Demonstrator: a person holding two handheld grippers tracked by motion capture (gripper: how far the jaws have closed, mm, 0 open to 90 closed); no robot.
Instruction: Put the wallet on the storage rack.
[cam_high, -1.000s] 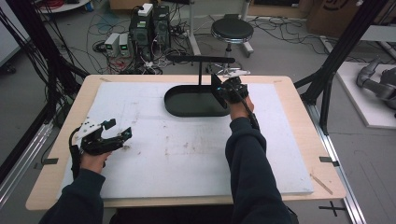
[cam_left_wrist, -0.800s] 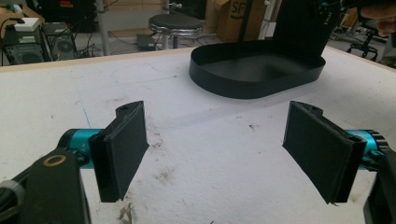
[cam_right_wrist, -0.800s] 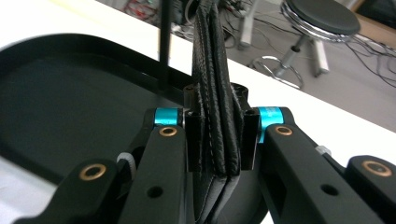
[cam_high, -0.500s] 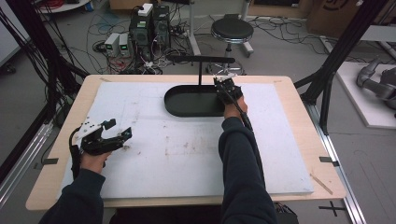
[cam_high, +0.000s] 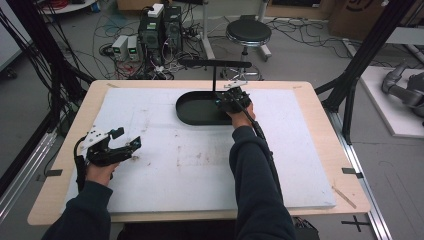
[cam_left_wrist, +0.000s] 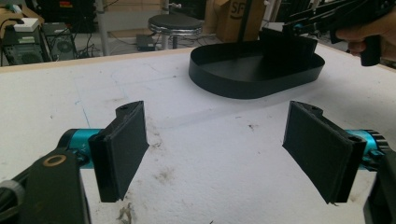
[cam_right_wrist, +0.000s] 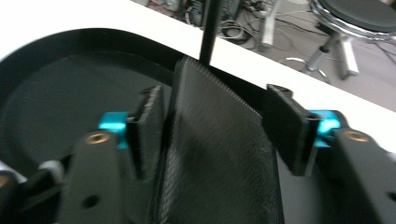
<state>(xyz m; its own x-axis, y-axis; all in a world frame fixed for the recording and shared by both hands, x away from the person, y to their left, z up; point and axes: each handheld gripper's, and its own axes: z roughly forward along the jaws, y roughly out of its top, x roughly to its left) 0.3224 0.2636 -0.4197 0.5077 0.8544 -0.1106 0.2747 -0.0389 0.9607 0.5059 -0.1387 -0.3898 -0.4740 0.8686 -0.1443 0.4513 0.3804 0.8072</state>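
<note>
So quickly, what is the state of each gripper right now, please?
Left gripper: open, nothing between the jaws.
Right gripper: jaws have just been opening; a black textured flat piece stands between them over the black tray, no longer clamped.

Setting: robotics or recording lab. A wooden counter (cam_high: 320, 150) is carrying a white foam sheet (cam_high: 200, 155) and sitting inside a frame of black struts (cam_high: 360, 65). Computer towers (cam_high: 161, 27) and small power units (cam_high: 126, 47) are standing on the grey floor behind it, cables (cam_high: 125, 30) sprawling around them. A round stool (cam_high: 248, 33) is waiting nearby, cardboard boxes (cam_high: 360, 15) stacking up behind.
</note>
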